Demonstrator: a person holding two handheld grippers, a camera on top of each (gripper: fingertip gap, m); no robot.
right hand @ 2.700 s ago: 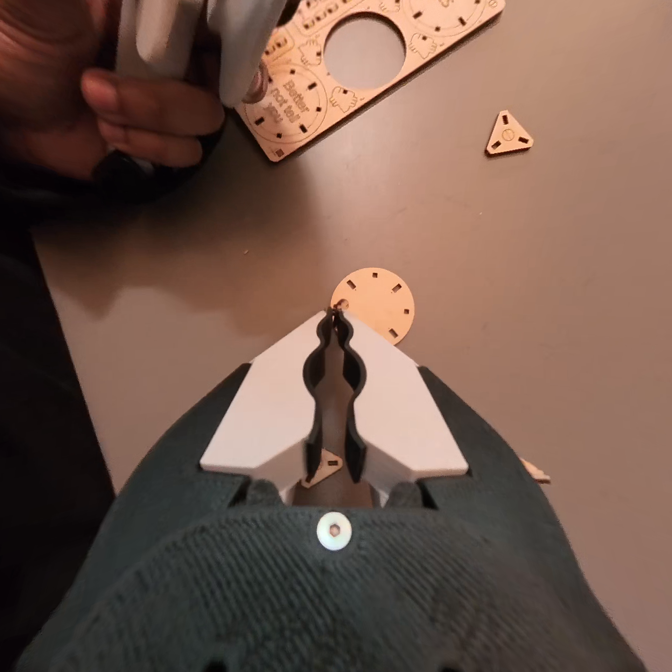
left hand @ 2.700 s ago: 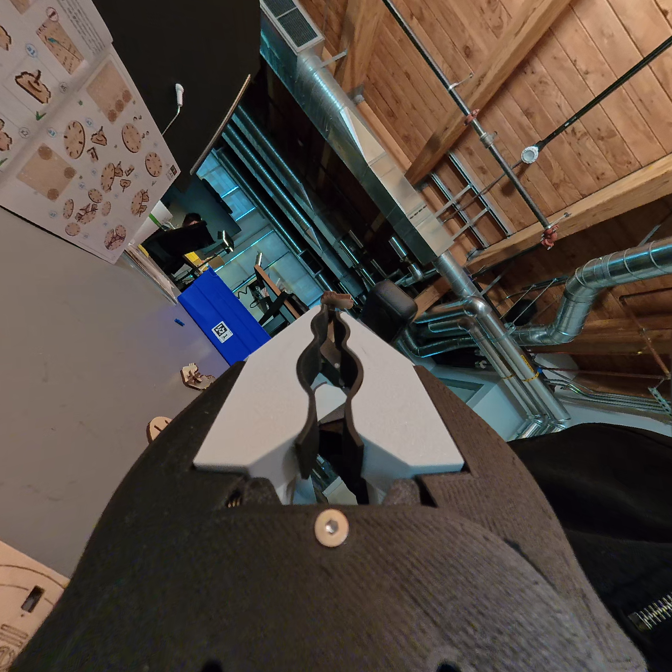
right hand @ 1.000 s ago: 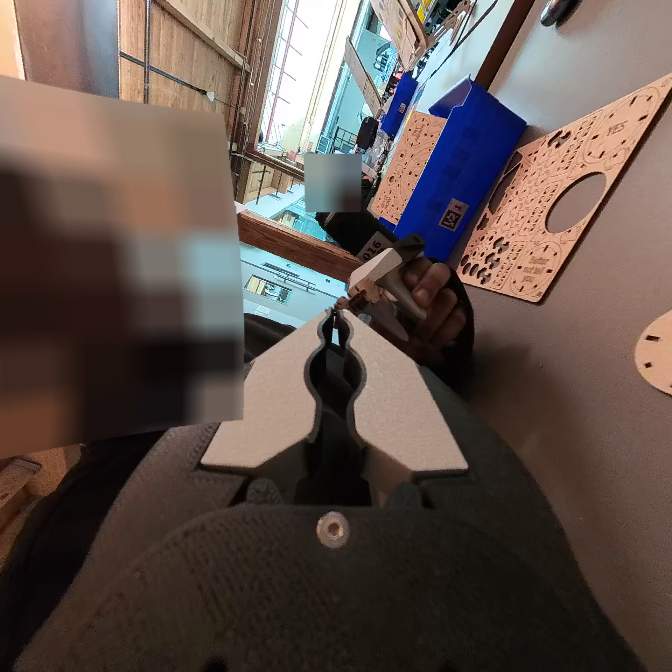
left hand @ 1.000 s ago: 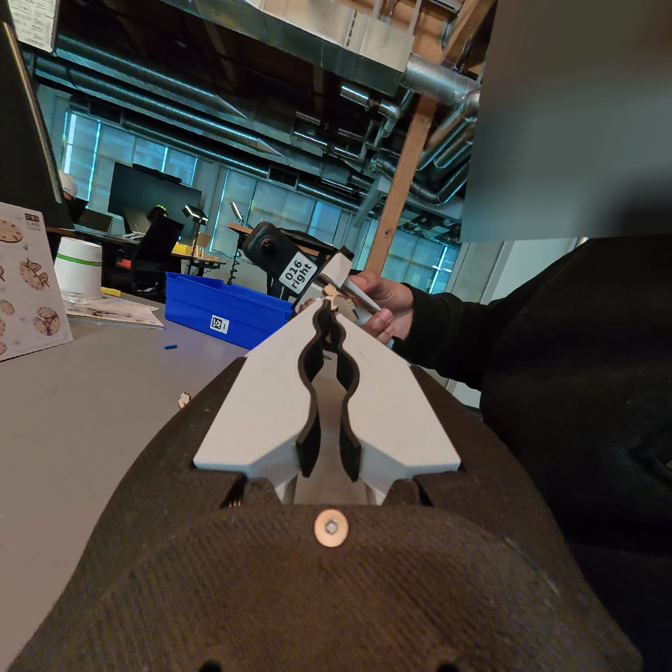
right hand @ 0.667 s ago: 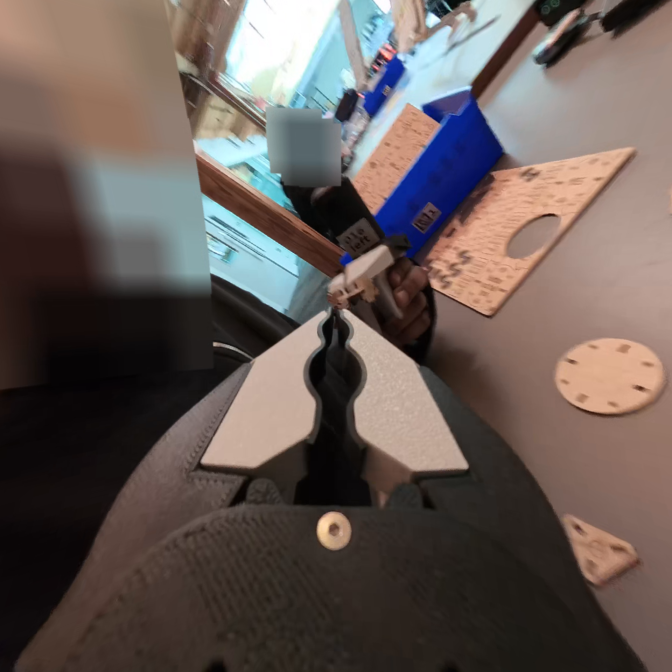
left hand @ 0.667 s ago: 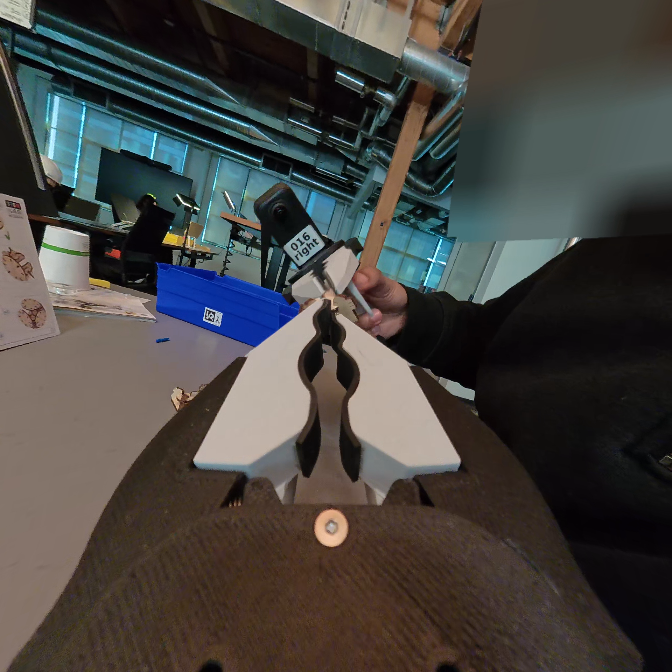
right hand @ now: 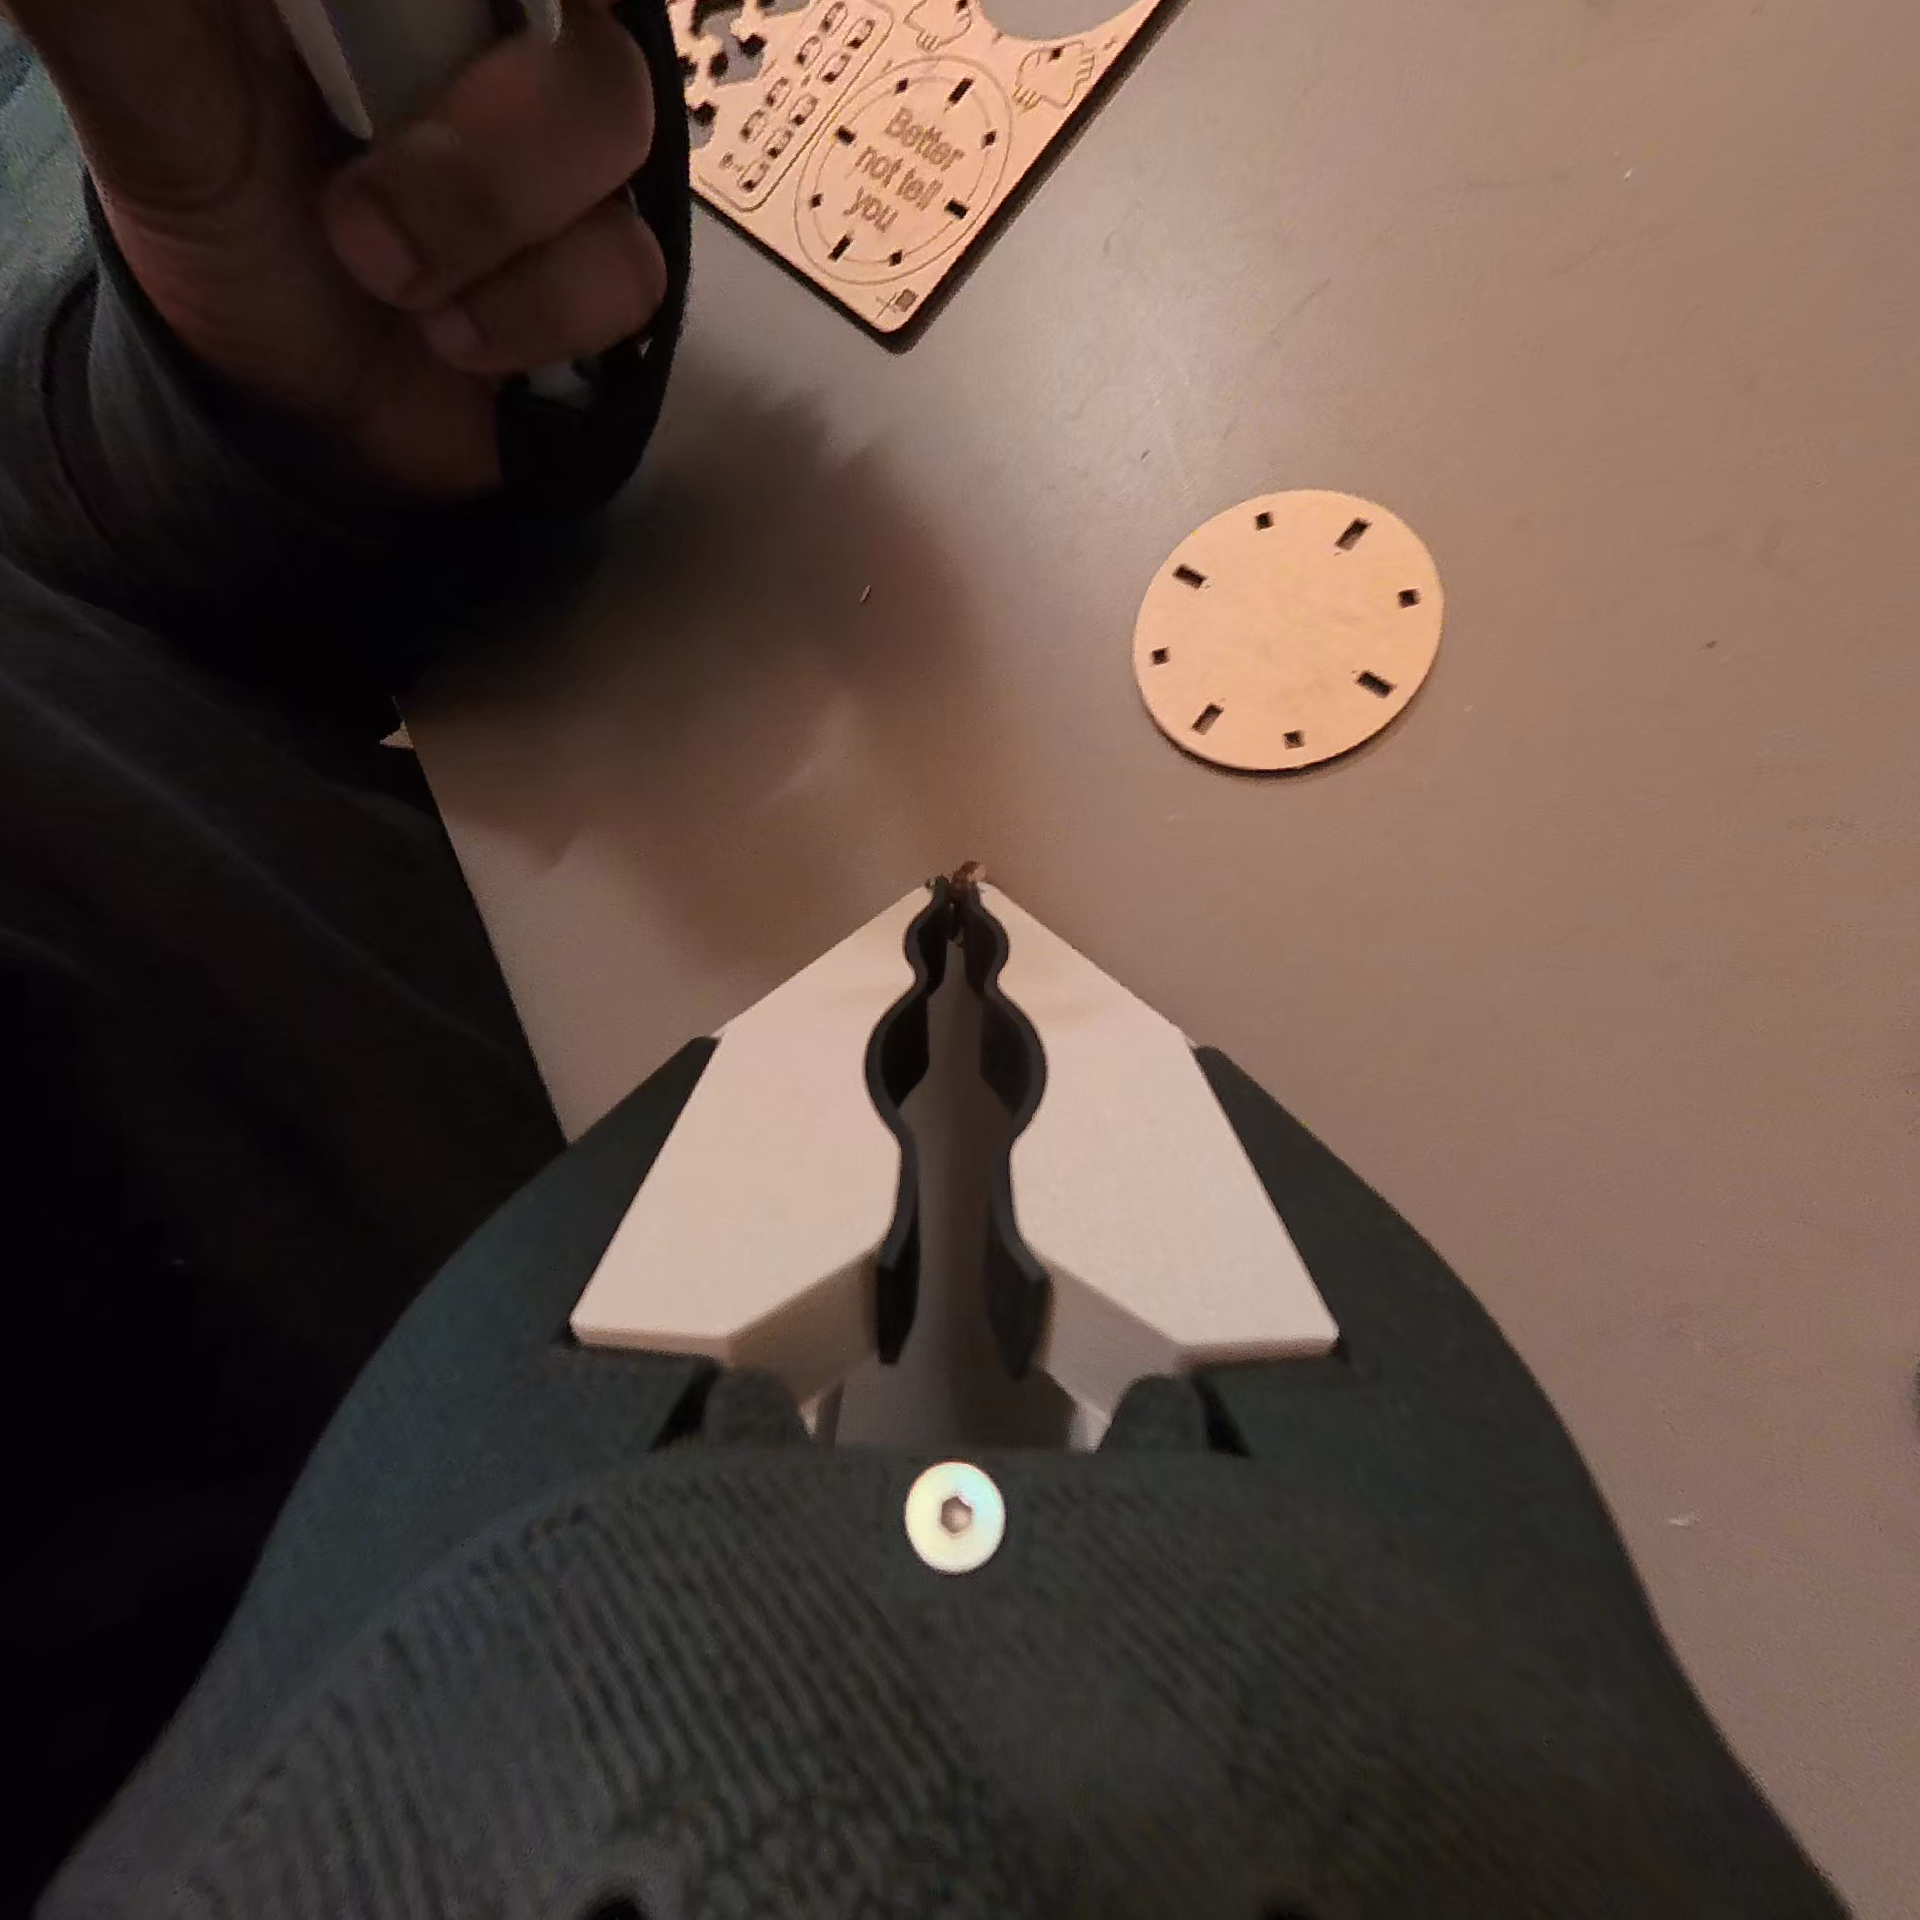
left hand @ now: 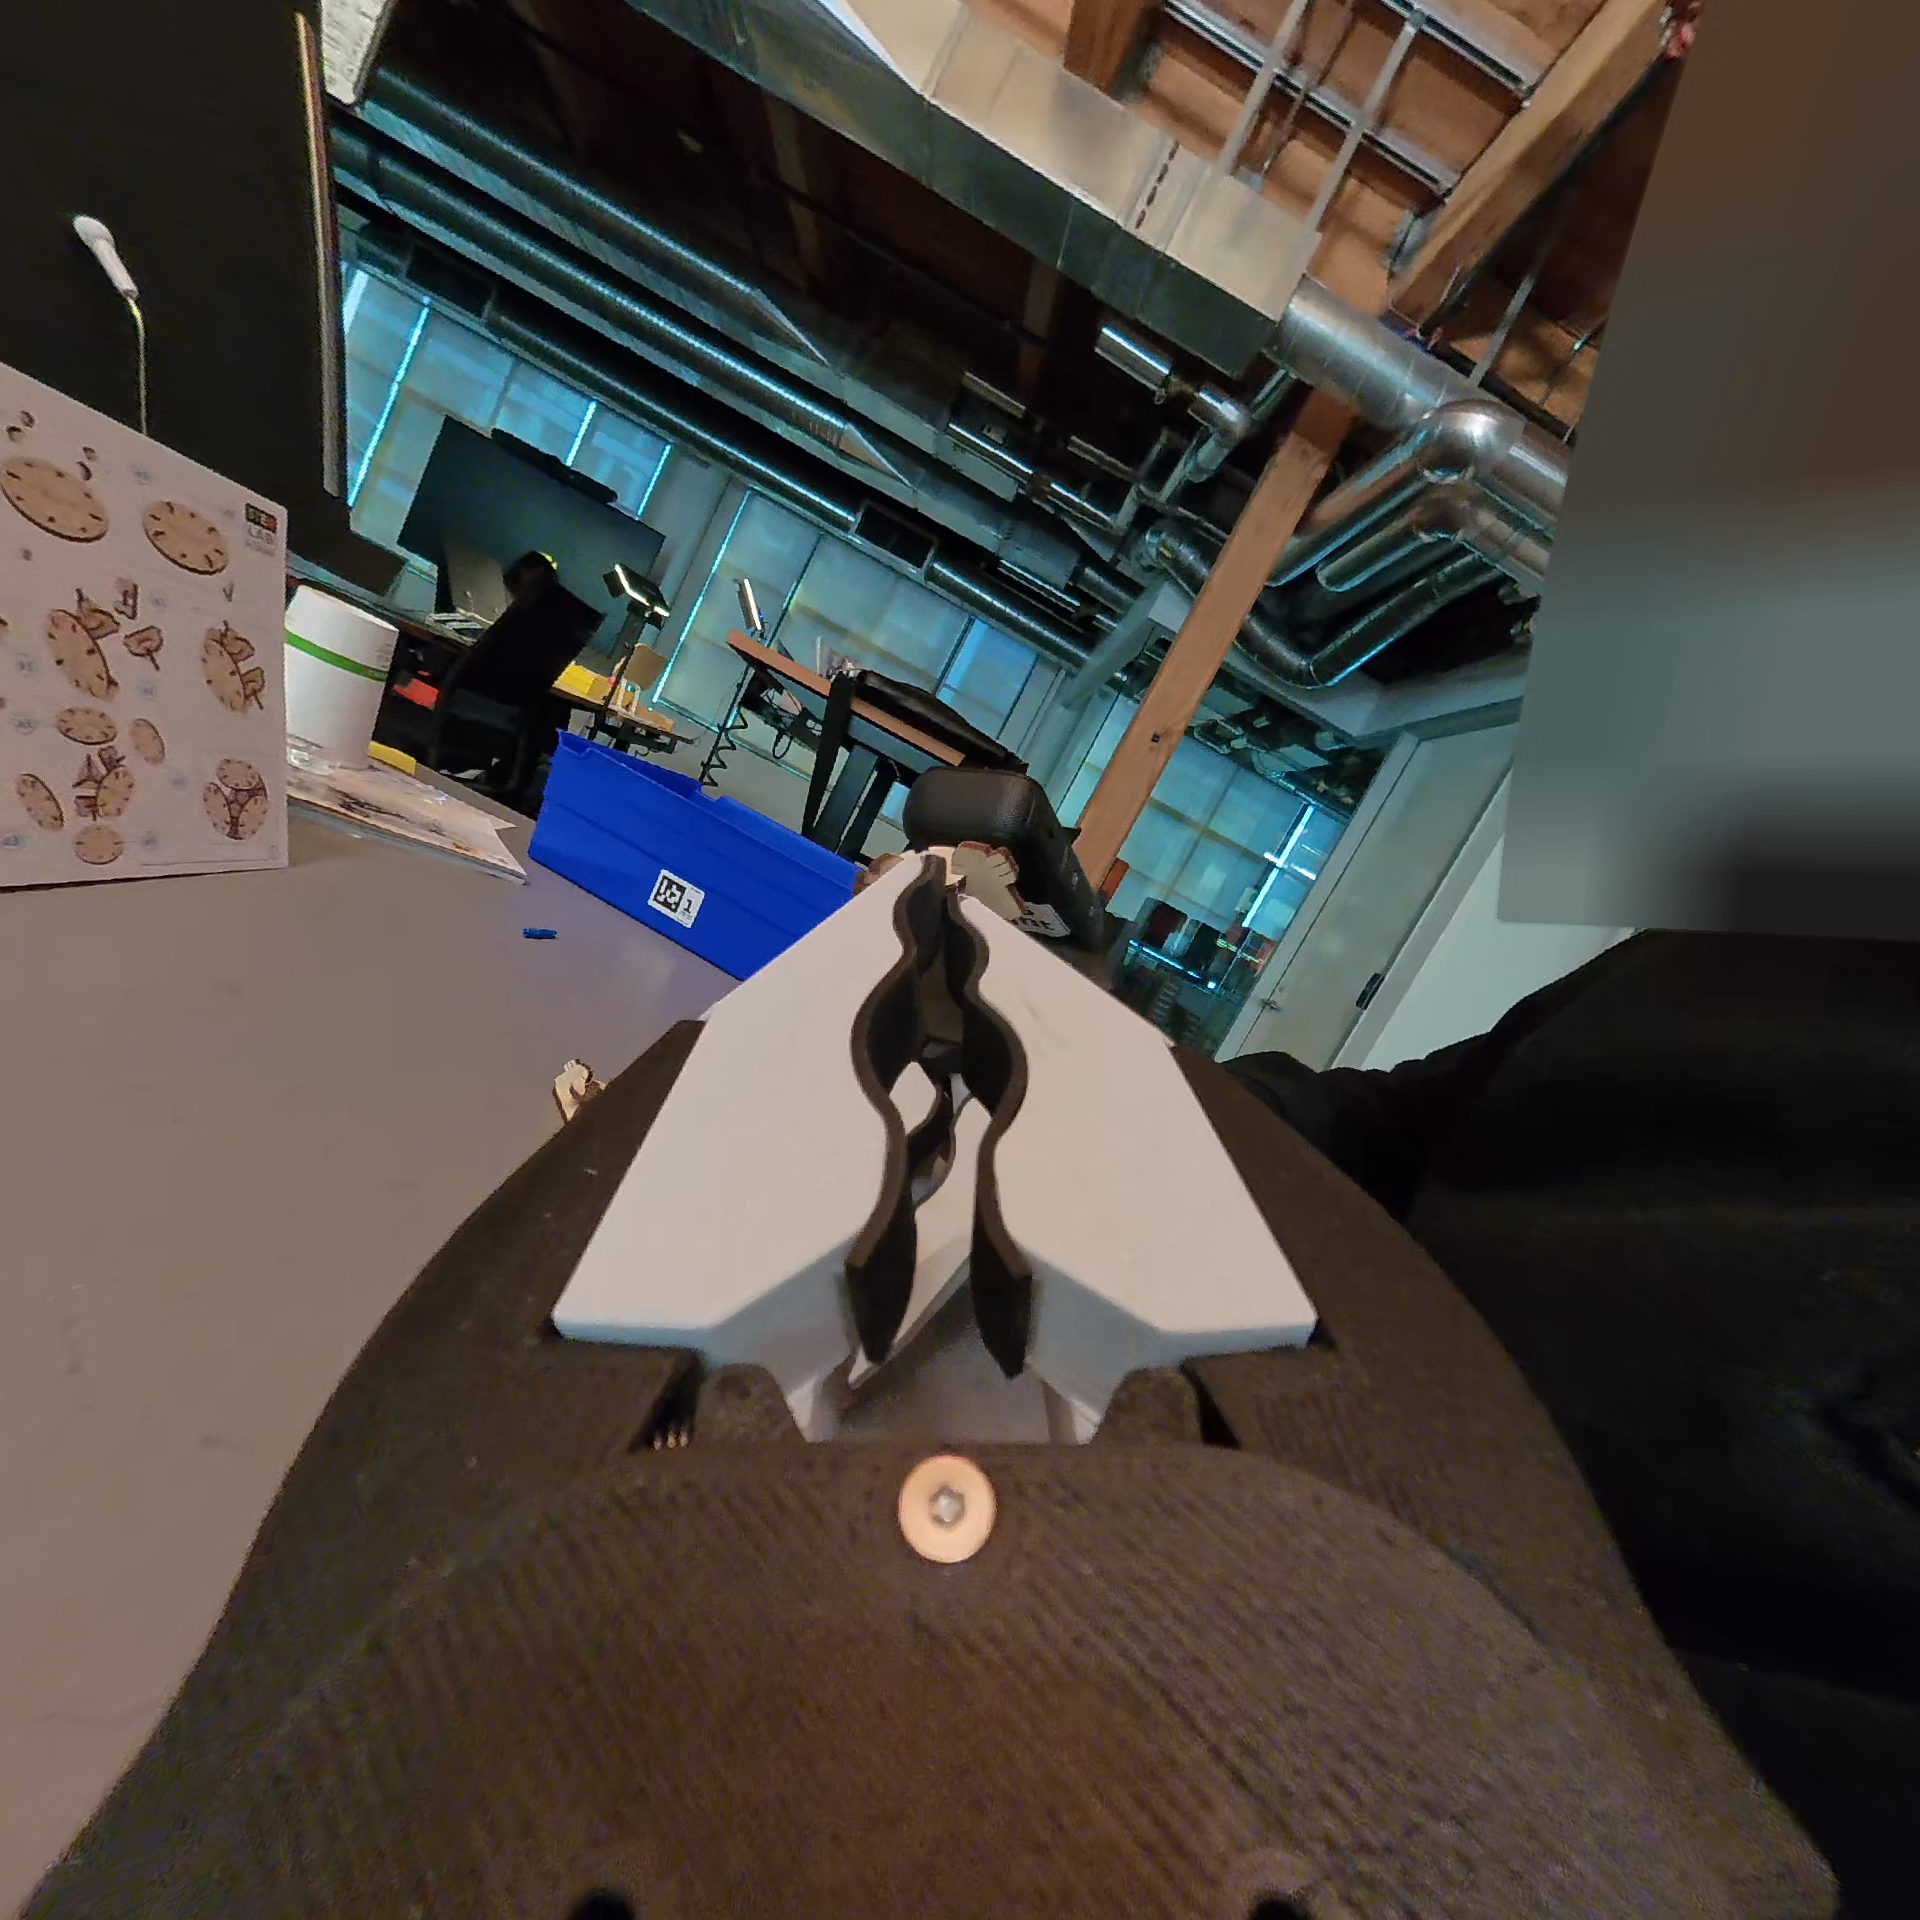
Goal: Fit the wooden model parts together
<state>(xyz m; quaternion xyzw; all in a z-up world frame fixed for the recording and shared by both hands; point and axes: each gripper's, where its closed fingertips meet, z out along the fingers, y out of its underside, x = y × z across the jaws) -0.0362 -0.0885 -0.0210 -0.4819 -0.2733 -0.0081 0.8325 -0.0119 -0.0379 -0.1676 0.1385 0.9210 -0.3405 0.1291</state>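
1. Since the earlier frame, your right gripper (right hand: 958, 891) has swung down from facing your other hand to face the grey table (right hand: 1558, 935); your left gripper (left hand: 940, 868) has tilted upward.
2. Right tongs: clamped together on a thin wooden sliver (right hand: 966, 875) seen edge-on, just above the table.
3. Left tongs: clamped on a small lobed wooden piece (left hand: 982, 864).
4. Near right: slotted wooden disc (right hand: 1288, 630), lying flat, apart from the tips.
5. Far left: your hand (right hand: 416, 208); beside it, cut-out wooden sheet (right hand: 894, 156).
6. Far: blue bin (left hand: 686, 852), illustrated sheet (left hand: 135, 665).
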